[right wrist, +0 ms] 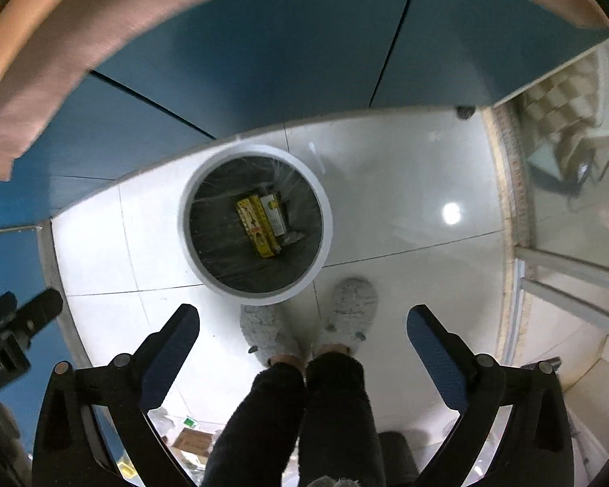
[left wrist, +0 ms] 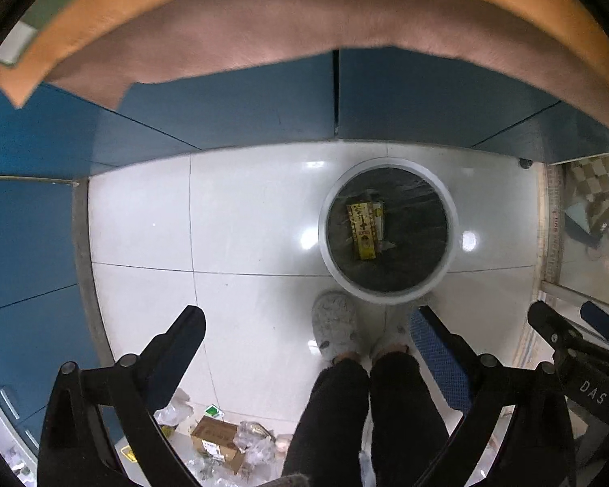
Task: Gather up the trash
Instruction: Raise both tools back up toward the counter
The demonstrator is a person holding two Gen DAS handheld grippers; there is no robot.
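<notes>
A round white trash bin (left wrist: pixel 450 203) with a black liner stands on the floor, also in the right wrist view (right wrist: pixel 325 207). A yellow carton (left wrist: pixel 362 229) lies inside it, and shows in the right view (right wrist: pixel 258 225) beside a white carton (right wrist: pixel 274 215). My left gripper (left wrist: pixel 308 324) is open and empty, high above the floor. My right gripper (right wrist: pixel 302 322) is open and empty, also high above the bin. Loose trash lies on the floor behind the person: a brown cardboard box (left wrist: pixel 217 440) and crumpled clear plastic (left wrist: pixel 255 442).
The person's legs and grey slippers (left wrist: pixel 335 324) stand just in front of the bin. Blue cabinet fronts (left wrist: pixel 223 113) run along the far and left sides under an orange-brown counter edge (left wrist: pixel 264 8). A glass door frame (right wrist: pixel 519 223) is at the right.
</notes>
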